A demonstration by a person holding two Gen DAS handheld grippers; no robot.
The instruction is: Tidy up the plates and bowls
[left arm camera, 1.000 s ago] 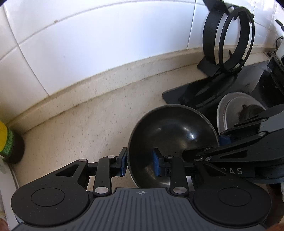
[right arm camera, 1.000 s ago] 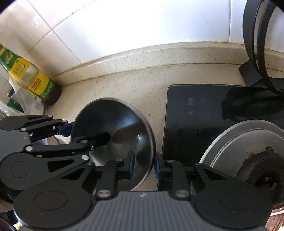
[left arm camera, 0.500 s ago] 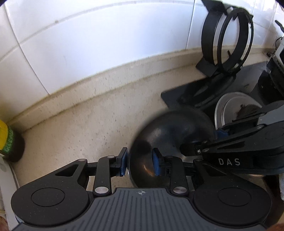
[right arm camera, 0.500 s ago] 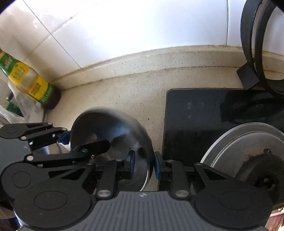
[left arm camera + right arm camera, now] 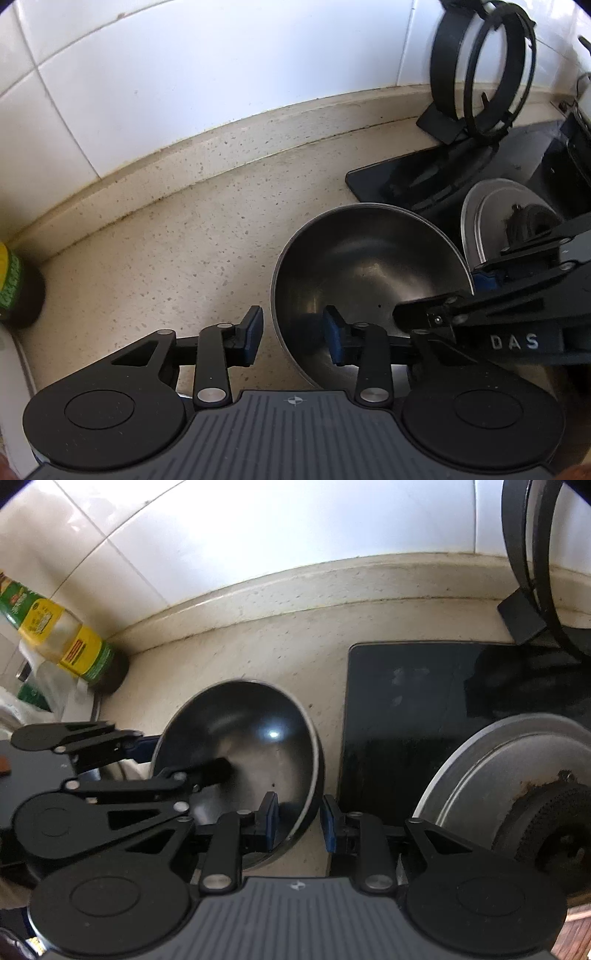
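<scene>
A steel bowl (image 5: 369, 258) hangs tilted just above the speckled counter (image 5: 166, 258), beside the black hob. My left gripper (image 5: 293, 336) is shut on the bowl's left rim, one blue pad inside and one outside. My right gripper (image 5: 297, 821) clamps the opposite rim of the bowl (image 5: 240, 731); its jaws are just starting to open, with the rim still between the pads. Each view shows the other gripper across the bowl: the right gripper (image 5: 439, 293) in the left wrist view, the left gripper (image 5: 183, 755) in the right wrist view.
The black glass hob (image 5: 406, 720) lies right of the bowl, with a steel-ringed burner (image 5: 517, 775). Black pan supports (image 5: 480, 74) lean on the tiled wall at the back right. An oil bottle (image 5: 62, 642) stands in the left corner next to plastic bags.
Half a second ago the bowl was blurred in motion between the grippers; now it is sharp and still. Both grippers stay on its rim in nearly the same places.
</scene>
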